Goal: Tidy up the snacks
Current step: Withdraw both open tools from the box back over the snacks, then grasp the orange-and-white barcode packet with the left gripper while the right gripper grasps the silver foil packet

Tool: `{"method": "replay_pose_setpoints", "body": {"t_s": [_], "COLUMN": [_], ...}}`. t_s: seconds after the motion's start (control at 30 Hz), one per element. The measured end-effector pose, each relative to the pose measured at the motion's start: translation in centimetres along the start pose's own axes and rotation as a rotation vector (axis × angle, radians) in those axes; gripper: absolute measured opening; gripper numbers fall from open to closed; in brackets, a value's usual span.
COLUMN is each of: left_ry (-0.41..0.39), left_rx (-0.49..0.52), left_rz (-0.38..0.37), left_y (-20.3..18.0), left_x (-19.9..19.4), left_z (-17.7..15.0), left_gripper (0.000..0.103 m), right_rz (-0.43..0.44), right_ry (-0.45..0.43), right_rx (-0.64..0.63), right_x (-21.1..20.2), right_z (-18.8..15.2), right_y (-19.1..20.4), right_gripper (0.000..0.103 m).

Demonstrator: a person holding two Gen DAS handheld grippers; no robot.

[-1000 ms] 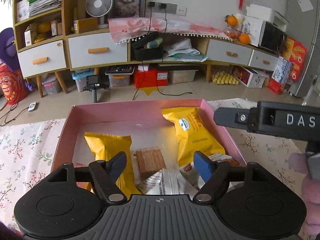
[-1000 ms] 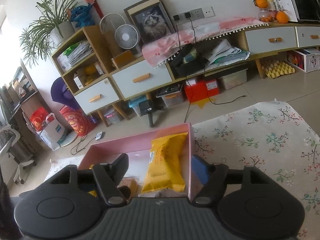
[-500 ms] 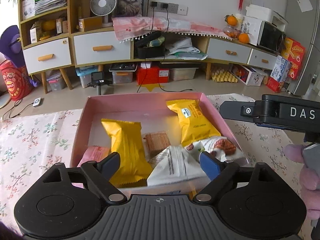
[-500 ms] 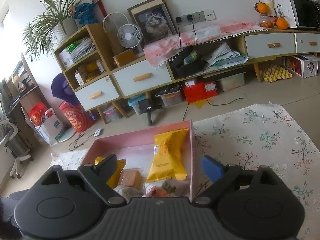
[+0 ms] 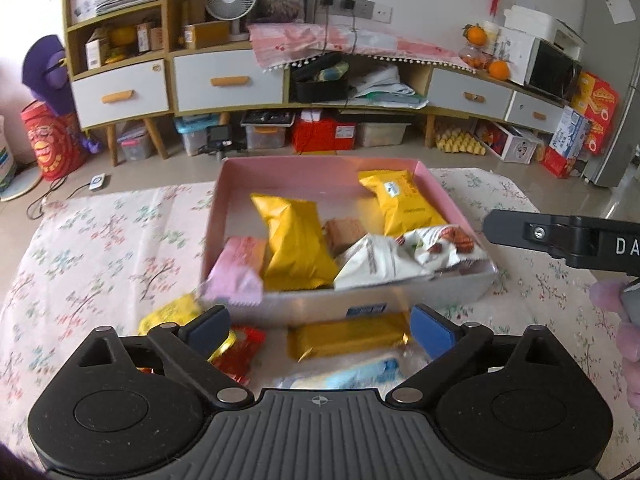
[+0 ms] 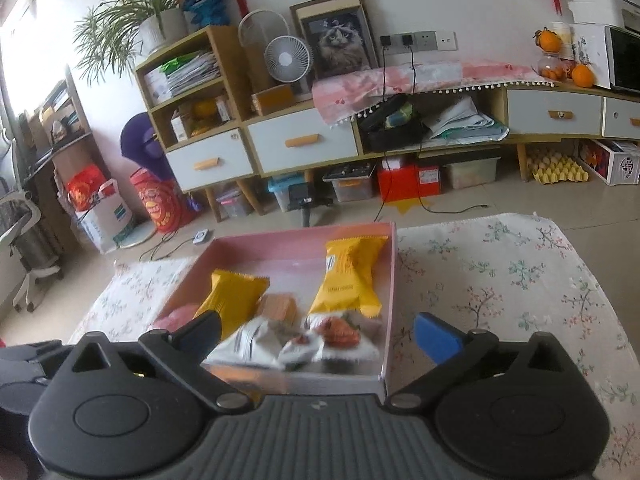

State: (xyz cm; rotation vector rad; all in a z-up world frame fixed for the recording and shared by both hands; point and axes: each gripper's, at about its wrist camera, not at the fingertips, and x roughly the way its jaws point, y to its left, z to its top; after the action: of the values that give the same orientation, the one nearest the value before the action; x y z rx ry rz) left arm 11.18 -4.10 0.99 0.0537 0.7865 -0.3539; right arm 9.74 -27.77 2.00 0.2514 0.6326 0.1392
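A pink box point(image 5: 320, 165) on the floral cloth holds two yellow packets point(image 5: 296, 240), white packets point(image 5: 380, 260), a pink packet point(image 5: 236, 276) and a brown biscuit point(image 5: 344, 232). Loose snacks lie before its near wall: a gold packet point(image 5: 348, 336), a red one point(image 5: 240, 344), a yellow one point(image 5: 168, 314) and a pale blue one point(image 5: 348, 372). My left gripper point(image 5: 320, 328) hovers over these, its jaws opening with nothing pressed between them. My right gripper point(image 6: 318, 334) sits back from the box point(image 6: 390, 280) near its right corner, its jaws opening and holding nothing.
The right gripper's black body point(image 5: 560, 236) and a gloved hand point(image 5: 628, 320) reach in at the right of the left wrist view. Floral cloth point(image 6: 500, 280) stretches right of the box. Cabinets, storage bins and a fan point(image 6: 286, 60) stand beyond the floor.
Both grippers have drawn back from the box and spread their jaws wider. The box now shows whole, and loose snacks in front of it have come into the left wrist view.
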Motion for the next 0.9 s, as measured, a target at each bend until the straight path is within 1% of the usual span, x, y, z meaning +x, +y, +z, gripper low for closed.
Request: {"method": "replay_pose_setpoints", "body": {"t_s": [0.27,0.4,0.53,0.73,0.9], "left_ry": [-0.001,0.008,0.037,0.061,0.075], "left_rx": [-0.061,-0.086,-0.104,-0.135,-0.129], "left_rz": [0.010,0.031,0.046,0.052,0.052], "left_y": [2.6,4.0,5.1,5.5,4.4], "left_x": [-1.9,-2.3,-2.4,-2.6,-2.8], "left_z": [-2.5,-3.9,-5.2,-6.9,-8.3], "left_gripper": [0.101,0.101,0.101,0.101,0.101], "right_rz": [0.009,0.000,0.007,-0.005,0.007], "right_ry": [0.016,0.031,0.048,0.042,0.030], "right_rx": [-0.034,-0.093,-0.161,-0.202,-0.295], "right_x": [-1.6,-1.7,-1.9,-3.0,-4.5], "right_z": [-2.2,-3.9,-5.1,-5.9,-6.4], "right_y": [1.3,2.1,2.6,2.0,0.8], "right_gripper": [0.091,0.091,0.091,0.091,0.091]}}
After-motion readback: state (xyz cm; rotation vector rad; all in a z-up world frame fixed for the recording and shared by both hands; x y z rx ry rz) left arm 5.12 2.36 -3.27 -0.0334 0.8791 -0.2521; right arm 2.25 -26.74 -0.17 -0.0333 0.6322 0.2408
